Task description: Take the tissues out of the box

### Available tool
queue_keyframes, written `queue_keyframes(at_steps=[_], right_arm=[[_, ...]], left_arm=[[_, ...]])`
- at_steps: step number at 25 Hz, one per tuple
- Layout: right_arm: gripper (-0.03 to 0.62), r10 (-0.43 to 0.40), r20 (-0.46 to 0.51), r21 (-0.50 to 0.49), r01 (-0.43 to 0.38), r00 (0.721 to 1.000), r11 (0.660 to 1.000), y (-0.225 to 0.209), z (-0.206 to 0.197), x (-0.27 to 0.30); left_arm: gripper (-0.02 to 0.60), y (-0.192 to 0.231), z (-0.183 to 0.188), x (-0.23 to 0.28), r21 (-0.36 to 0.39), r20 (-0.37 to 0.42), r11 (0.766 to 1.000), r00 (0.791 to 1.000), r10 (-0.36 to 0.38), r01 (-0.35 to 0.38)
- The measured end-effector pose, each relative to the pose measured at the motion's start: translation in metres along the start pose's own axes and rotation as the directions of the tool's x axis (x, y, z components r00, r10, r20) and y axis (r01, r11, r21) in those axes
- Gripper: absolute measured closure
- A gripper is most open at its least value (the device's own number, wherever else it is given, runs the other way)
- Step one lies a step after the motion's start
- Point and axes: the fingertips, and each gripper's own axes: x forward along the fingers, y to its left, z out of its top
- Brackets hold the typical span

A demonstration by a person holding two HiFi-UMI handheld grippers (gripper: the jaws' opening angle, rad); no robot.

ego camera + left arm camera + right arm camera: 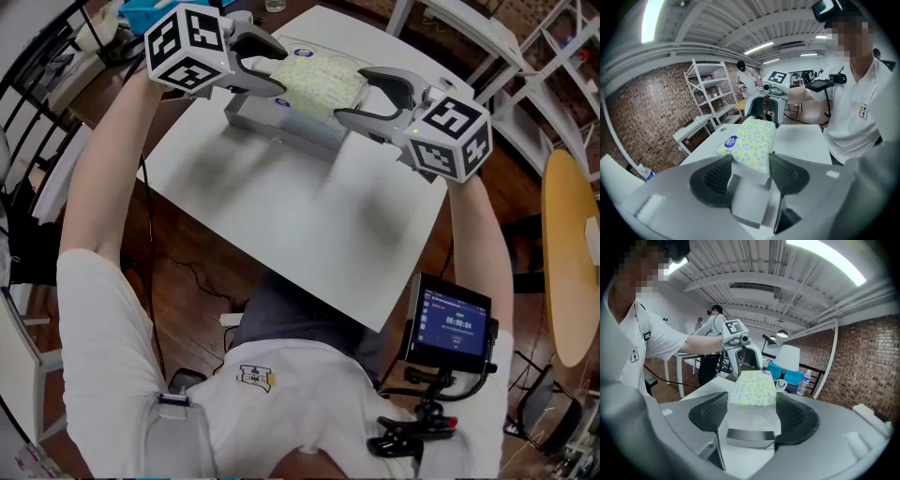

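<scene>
On the white table, the tissue pack sits in a grey box; left gripper and right gripper pinch its opposite ends.

White table fills mid-frame. Small lit screen on black mount, lower right. Round wooden tabletop, right edge. Blue bin, top left. White shelving, upper right.

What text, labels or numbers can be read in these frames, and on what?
"00:00:04", last digit unsure: screen by the person's waist.
Blue sticker on the tissue pack: too small to read.
Shirt logo: blurred, unreadable.
Marker cubes: square patterns, no words.
</scene>
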Motion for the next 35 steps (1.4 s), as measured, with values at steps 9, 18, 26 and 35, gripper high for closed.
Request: queue_keyframes(at_steps=[9, 18, 26, 35], right_arm=[[0.272, -0.070, -0.012, -0.071, 0.069, 0.997, 0.995, 0.070, 0.020, -0.112], [0.270, 0.026, -0.117, 0.052, -0.020, 0.993, 0.998, 0.129, -0.094, -0.114], [0.260, 0.083, -0.091, 0.129, -0.071, 0.992, 0.989, 0.140, -0.127, -0.106], [0.309, -0.041, 0.178, 0.077, 0.028, 0.983, 0.997, 0.159, -0.058, -0.156]], left_arm=[[0.327, -0.093, 0.098, -0.011, 0.106, 0.069, 0.993, 0.997, 0.046, -0.053], [0.327, -0.176, 0.039, 0.080, -0.032, 0.039, 0.996, 0.996, -0.086, 0.087], [0.325, -0.192, 0.017, 0.102, -0.119, 0.068, 0.985, 0.990, -0.120, 0.127], [0.345, -0.194, 0.078, 0.010, -0.071, 0.394, 0.997, 0.919, 0.033, -0.006]])
